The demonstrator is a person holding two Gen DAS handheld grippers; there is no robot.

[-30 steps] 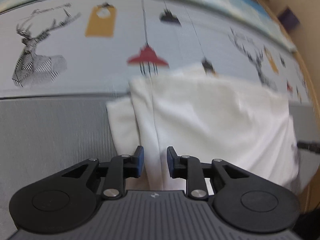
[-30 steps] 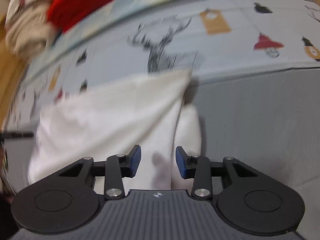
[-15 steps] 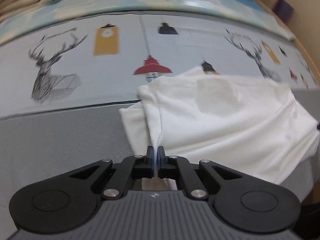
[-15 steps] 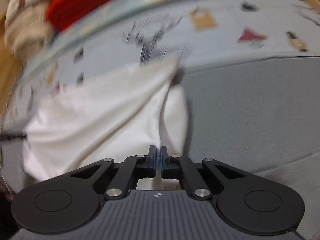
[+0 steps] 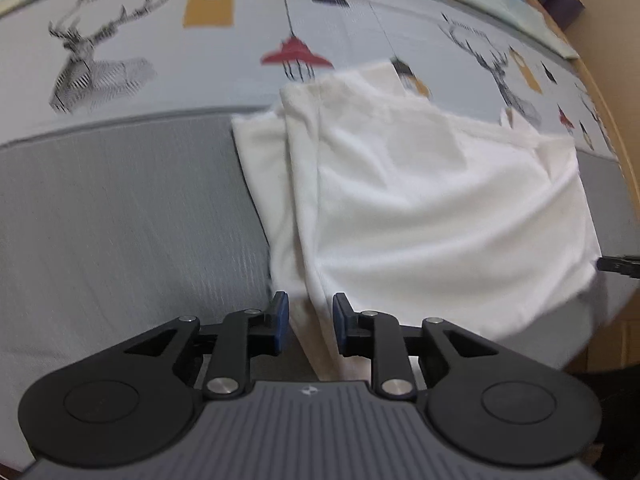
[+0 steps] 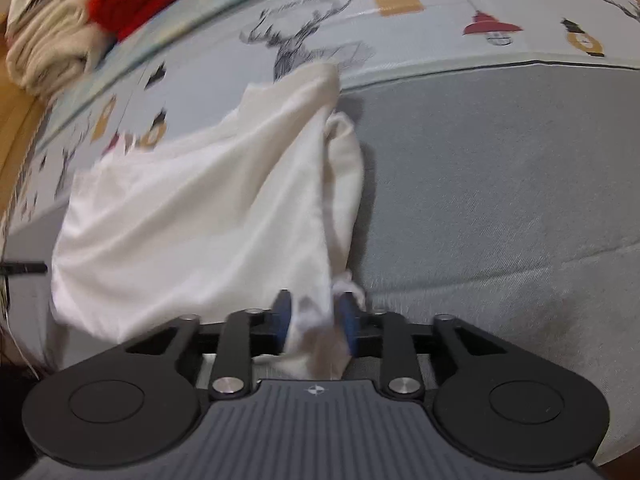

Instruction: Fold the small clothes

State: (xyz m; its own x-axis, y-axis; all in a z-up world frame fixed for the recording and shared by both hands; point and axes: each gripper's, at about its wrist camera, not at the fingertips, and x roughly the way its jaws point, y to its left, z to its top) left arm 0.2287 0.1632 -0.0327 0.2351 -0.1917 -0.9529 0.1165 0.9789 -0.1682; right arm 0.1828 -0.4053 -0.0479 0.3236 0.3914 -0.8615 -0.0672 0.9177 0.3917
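A small white garment (image 5: 420, 200) lies partly folded on the grey bed cover, its far edge over the printed sheet. My left gripper (image 5: 308, 320) is open at the garment's near left corner, and a fold of cloth runs between its jaws. In the right wrist view the same garment (image 6: 192, 220) spreads to the left. My right gripper (image 6: 314, 318) is open, with the near right corner of the cloth bunched loosely between its jaws. The tip of the other gripper shows at each view's edge (image 5: 618, 264).
A printed sheet with deer and lamps (image 5: 120, 60) covers the far part of the bed. A pile of beige and red clothes (image 6: 72, 20) sits at the far left in the right wrist view. A wooden edge (image 5: 624, 120) runs along the right.
Half a second ago both grippers were shut on the garment's near corners. Both have now opened and let the cloth go, and the garment has settled on the cover.
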